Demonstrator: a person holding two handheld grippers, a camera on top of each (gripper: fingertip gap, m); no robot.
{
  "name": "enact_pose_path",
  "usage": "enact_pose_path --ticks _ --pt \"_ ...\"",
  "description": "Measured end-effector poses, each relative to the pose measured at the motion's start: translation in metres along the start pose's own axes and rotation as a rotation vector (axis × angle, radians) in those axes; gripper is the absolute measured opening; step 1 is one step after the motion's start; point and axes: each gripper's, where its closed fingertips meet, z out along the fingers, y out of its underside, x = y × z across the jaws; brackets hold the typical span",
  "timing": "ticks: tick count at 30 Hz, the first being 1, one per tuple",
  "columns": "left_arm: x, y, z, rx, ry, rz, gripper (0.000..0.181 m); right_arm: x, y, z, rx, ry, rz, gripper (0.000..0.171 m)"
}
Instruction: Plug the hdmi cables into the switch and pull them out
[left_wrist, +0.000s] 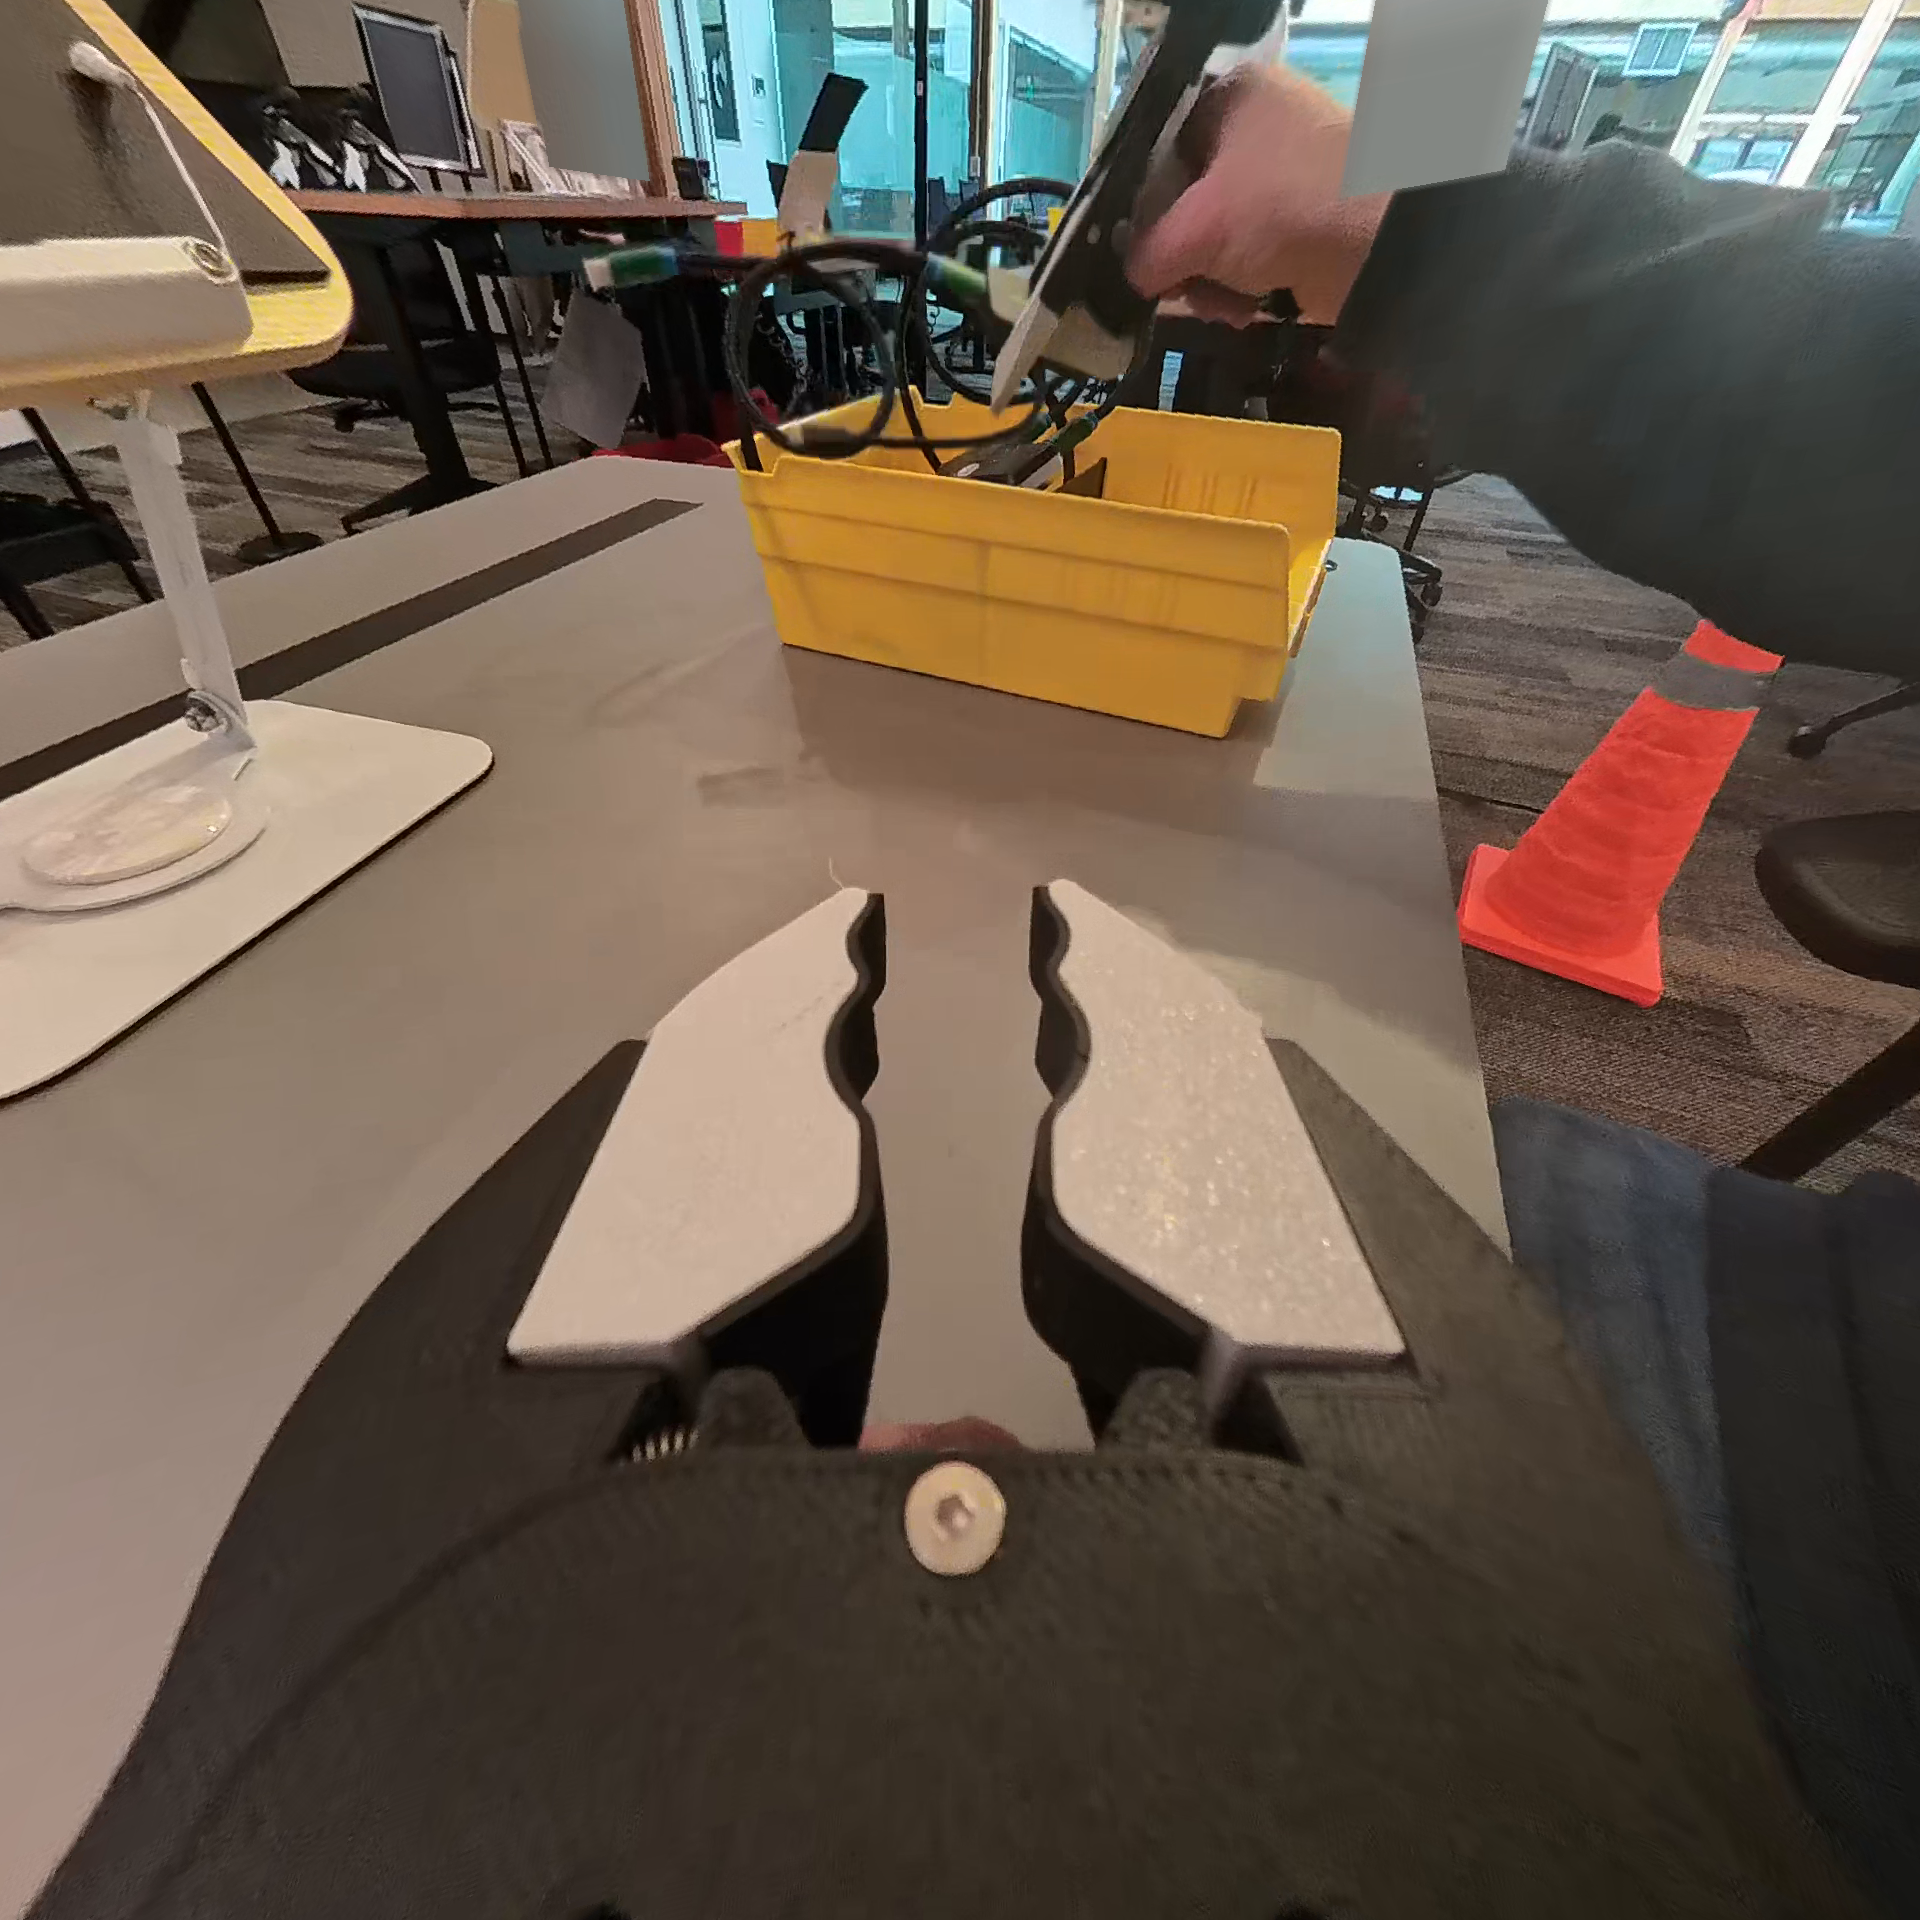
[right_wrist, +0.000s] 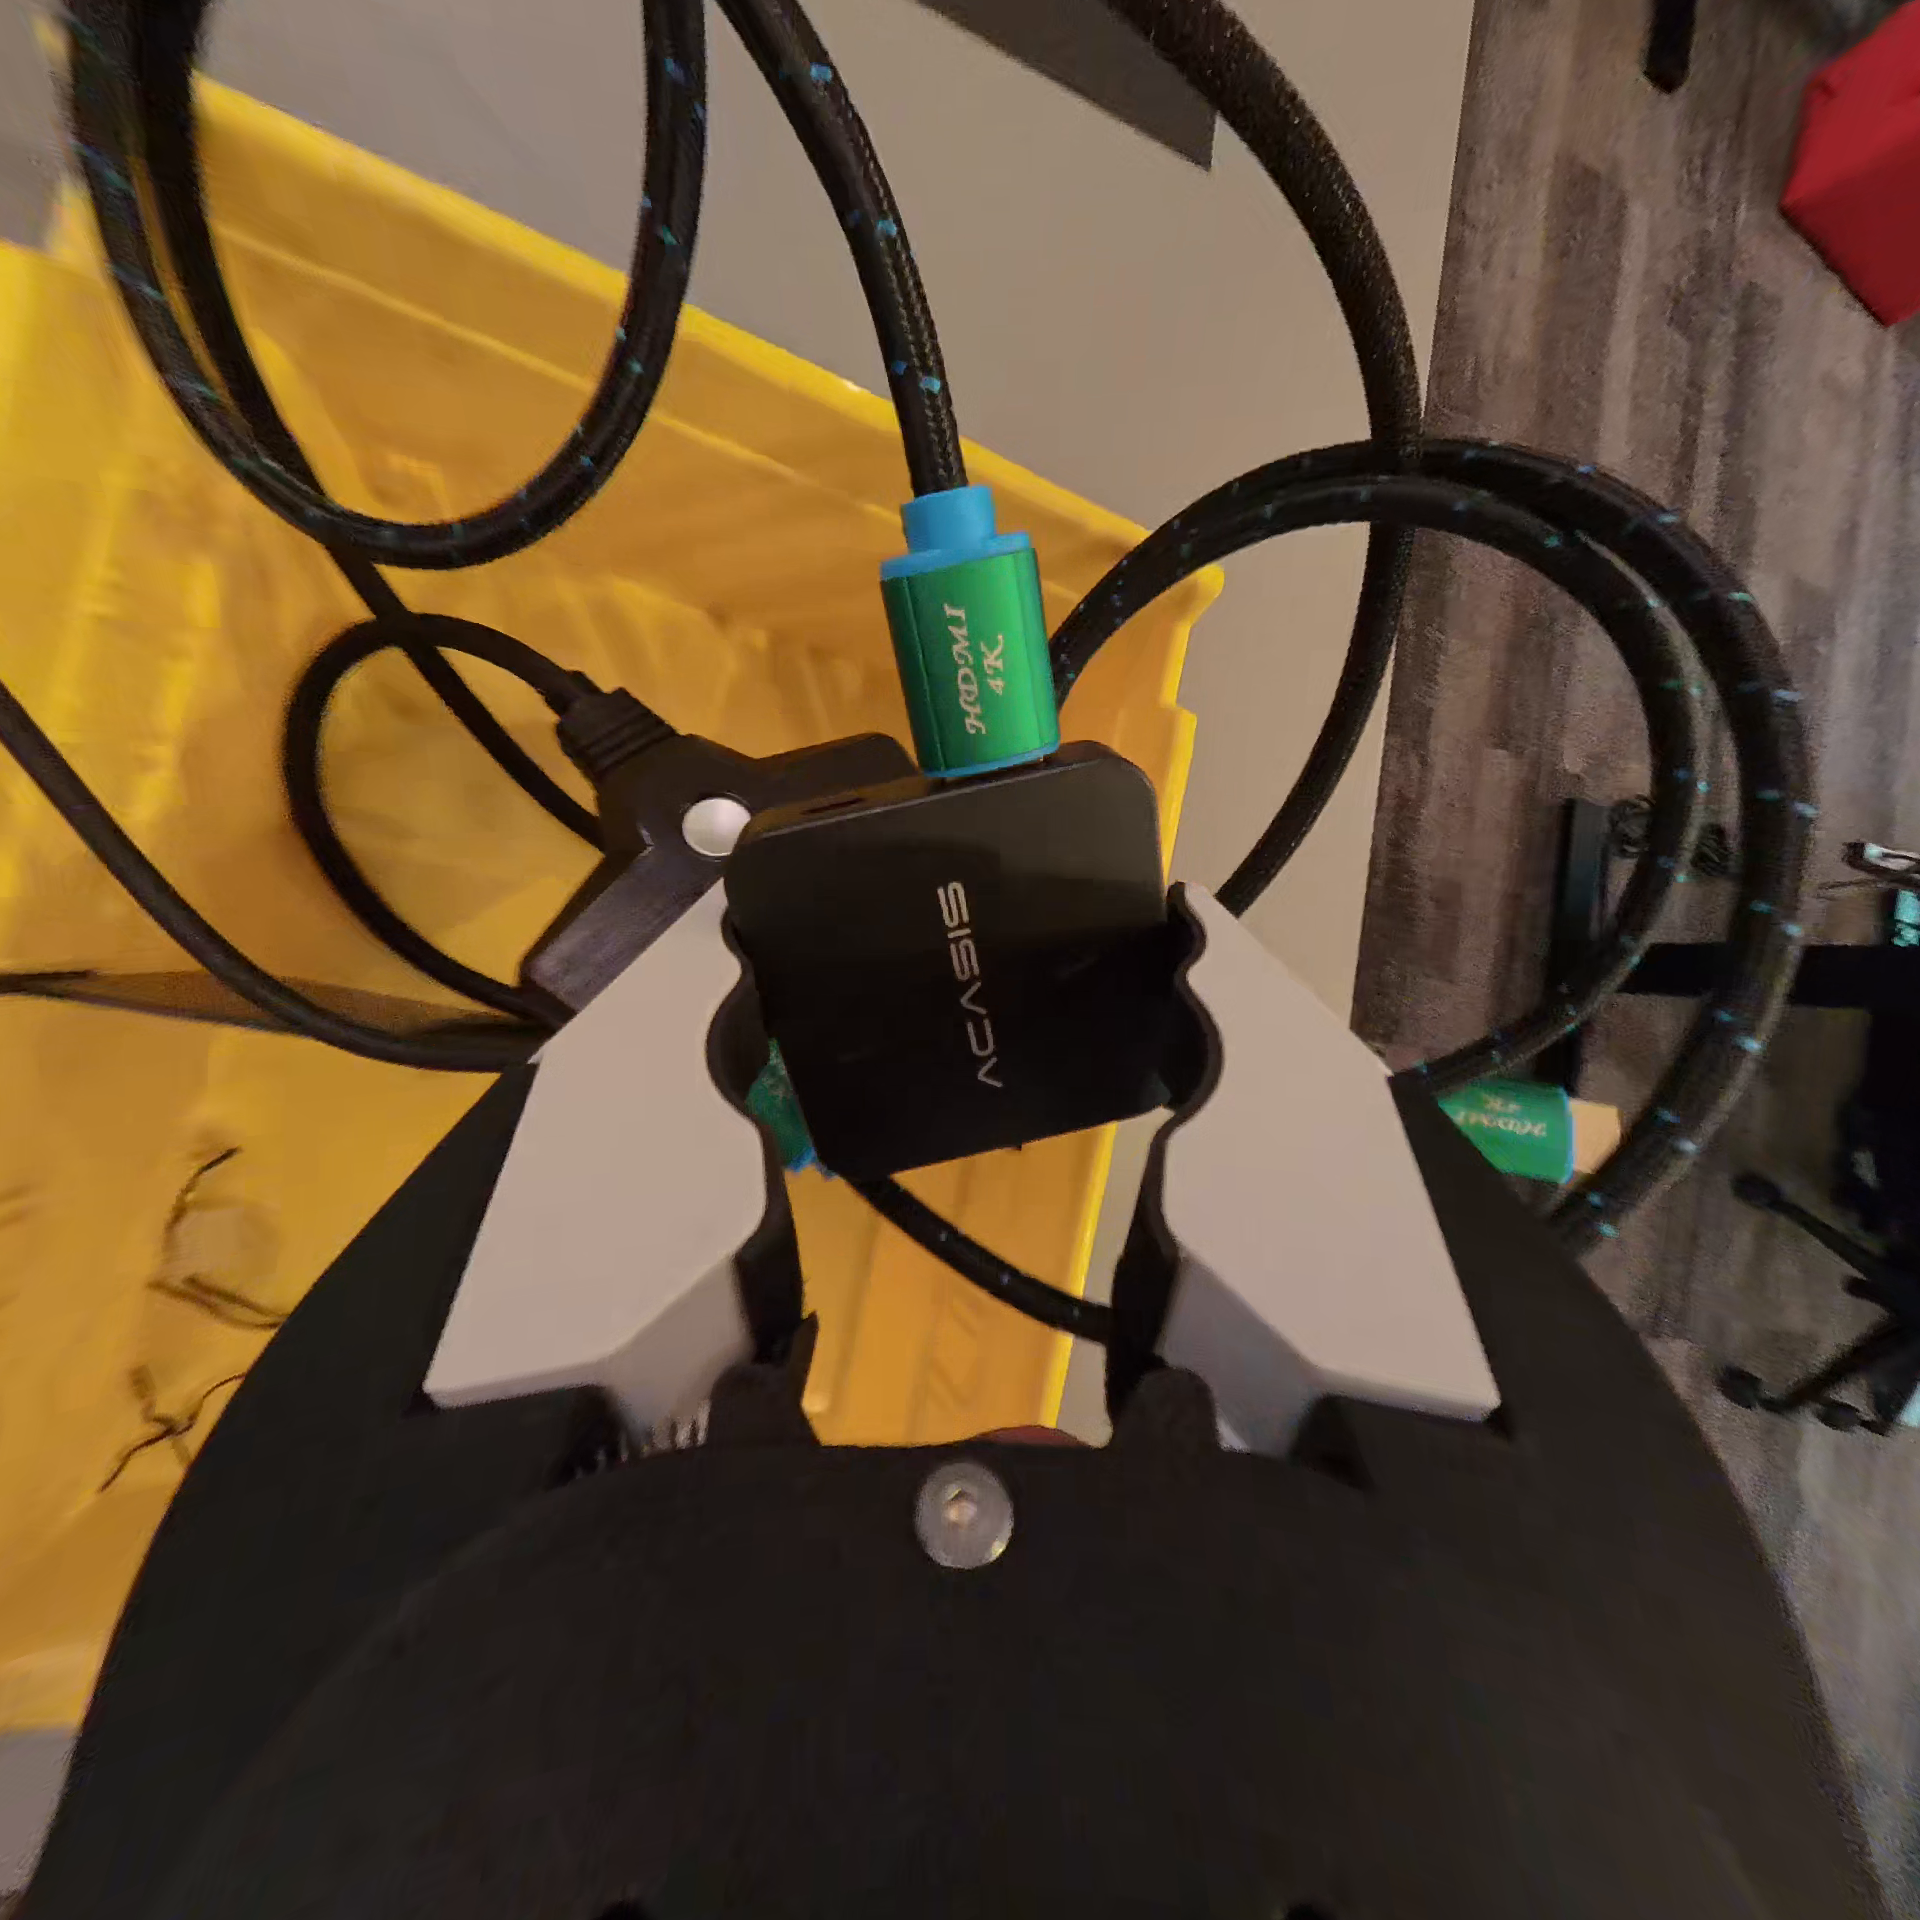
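Observation:
My right gripper (right_wrist: 961, 914) is shut on a black HDMI switch (right_wrist: 935, 997) and holds it above a yellow bin (right_wrist: 312, 727). A green HDMI plug (right_wrist: 971, 665) on a braided black cable (right_wrist: 894, 260) sits in the switch's far end. Another green plug (right_wrist: 1507, 1127) hangs loose at the right, and a third (right_wrist: 774, 1101) shows under the switch. In the left wrist view the right gripper (left_wrist: 1039, 343) is held by a hand over the bin (left_wrist: 1039, 592), with cable loops (left_wrist: 821, 343) hanging. My left gripper (left_wrist: 956, 914) is open and empty, low over the grey table (left_wrist: 520, 935).
A white stand with a flat base (left_wrist: 260, 831) is on the table's left. The table's right edge (left_wrist: 1455, 935) drops to carpet with an orange cone (left_wrist: 1610, 831) and a chair (left_wrist: 1849, 894). A black block with a silver button (right_wrist: 712, 826) and a thin cable hangs beside the switch. The grippers' ends are close to 45 cm from one another.

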Motion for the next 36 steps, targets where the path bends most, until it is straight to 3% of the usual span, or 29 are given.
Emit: enact_pose_path --ticks 5,7,11,13,16,18,22,28,32,36 --pt "0.001 0.004 0.002 -0.018 0.000 0.002 0.026 -0.011 0.006 0.022 -0.106 -0.059 -0.026 0.076" --pt "0.000 0.004 0.002 -0.018 -0.002 -0.003 0.026 -0.007 0.008 0.018 -0.161 -0.061 -0.042 0.093" --pt "-0.001 0.004 0.002 -0.015 -0.002 -0.009 0.026 -0.007 -0.002 -0.003 -0.121 -0.093 -0.059 0.093" --pt "-0.001 0.005 0.003 -0.014 0.002 -0.012 0.026 -0.010 -0.006 -0.015 -0.096 -0.127 -0.062 0.078" --pt "0.000 0.006 0.004 -0.016 0.007 -0.011 0.026 -0.016 -0.015 -0.022 -0.033 -0.176 -0.070 0.027" --pt "0.001 0.005 0.003 -0.015 0.008 -0.009 0.026 -0.015 -0.007 -0.011 -0.088 -0.178 -0.070 0.024" --pt "0.000 0.003 0.001 -0.007 0.003 -0.011 0.026 -0.014 -0.009 0.005 -0.075 -0.188 -0.023 0.000" --pt "0.001 -0.001 0.000 0.001 0.001 -0.007 0.026 -0.010 -0.011 -0.002 -0.073 -0.151 -0.070 0.002" --pt "0.002 -0.011 -0.004 0.030 -0.008 -0.004 0.027 -0.014 -0.017 -0.032 0.043 -0.138 -0.050 0.038" --pt "0.002 -0.037 -0.014 0.095 -0.018 -0.024 0.028 -0.018 -0.017 -0.071 0.201 -0.130 -0.027 0.063"
